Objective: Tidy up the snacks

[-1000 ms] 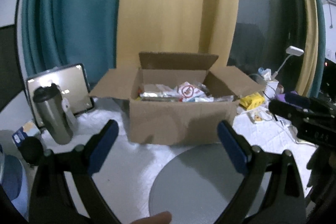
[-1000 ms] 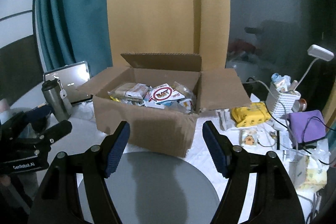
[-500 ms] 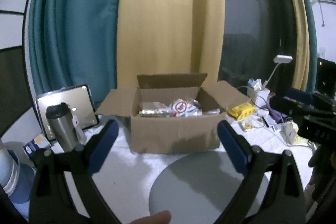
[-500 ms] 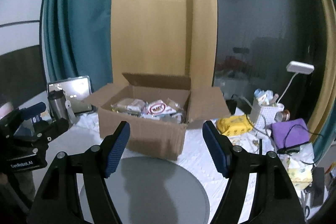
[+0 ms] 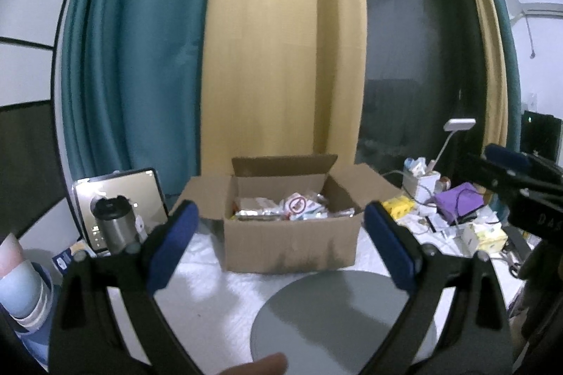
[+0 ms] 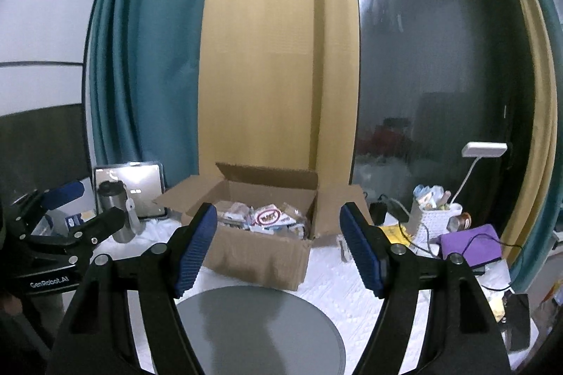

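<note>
the cardboard box (image 5: 288,245) sat straight ahead of both tools, farther back on the counter (image 5: 211,297), its top flaps folded out and its long side lying crosswise to the line each tool pointed along. the left tool (image 5: 281,248) framed the box almost squarely between its fingers, while from the right tool (image 6: 278,248) the box (image 6: 257,252) lay a little to the left of centre with one corner turned toward it, so neither hand looked clearly nearer, though the left one was lined up more directly. the left tool stood spread wide with nothing between its blue pads (image 5: 172,245). the right tool was spread as well and empty, its ribbed blue pads (image 6: 195,248) apart. the snacks (image 5: 292,208) were heaped inside the box, below its rim: crinkly foil and plastic packets, silver and white, one with a round red mark (image 6: 269,218). they looked light, slippery and easily crushed, so i judged a grip from above on a single packet edge would suit better than a push from the front wall. the box was plain brown corrugated board, matte and somewhat dented along the near face. between the tools and the box lay a flat, round grey mat (image 6: 260,325) on a white quilted cover. a steel tumbler (image 5: 112,223) with a black lid stood to the left.
</note>
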Demonstrator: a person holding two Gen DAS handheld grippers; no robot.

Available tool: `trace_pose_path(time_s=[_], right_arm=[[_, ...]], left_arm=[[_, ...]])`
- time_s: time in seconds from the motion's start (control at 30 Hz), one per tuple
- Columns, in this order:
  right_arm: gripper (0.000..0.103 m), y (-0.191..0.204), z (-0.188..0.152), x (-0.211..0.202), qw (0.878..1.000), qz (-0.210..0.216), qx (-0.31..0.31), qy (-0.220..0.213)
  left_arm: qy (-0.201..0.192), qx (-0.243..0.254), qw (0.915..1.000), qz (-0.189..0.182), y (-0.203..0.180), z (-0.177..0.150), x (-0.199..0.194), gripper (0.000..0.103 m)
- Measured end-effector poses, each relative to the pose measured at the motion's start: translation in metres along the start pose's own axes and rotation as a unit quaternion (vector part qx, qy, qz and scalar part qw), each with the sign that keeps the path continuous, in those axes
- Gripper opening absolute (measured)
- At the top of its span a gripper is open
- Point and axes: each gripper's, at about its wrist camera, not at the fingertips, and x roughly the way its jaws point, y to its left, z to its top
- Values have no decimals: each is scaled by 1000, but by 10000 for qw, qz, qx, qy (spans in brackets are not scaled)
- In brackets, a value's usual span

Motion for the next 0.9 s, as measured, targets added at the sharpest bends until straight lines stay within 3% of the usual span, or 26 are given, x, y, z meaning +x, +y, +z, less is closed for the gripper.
trace_pose_path(time_s=[0.13,0.4,0.9], right_arm=[[88,2,3,-18,9999,-84,-6,-135],[88,1,7,-49,9991,-189,-68,-365],[88,-15,5,-67,9980,-409,-4,-471]], left_arm=[[-109,4,9999,9,-1,4,-17,96],[-282,45,9996,-77,-7,12,-36,96],[-373,106,9991,-196,-17,15,-44,96]])
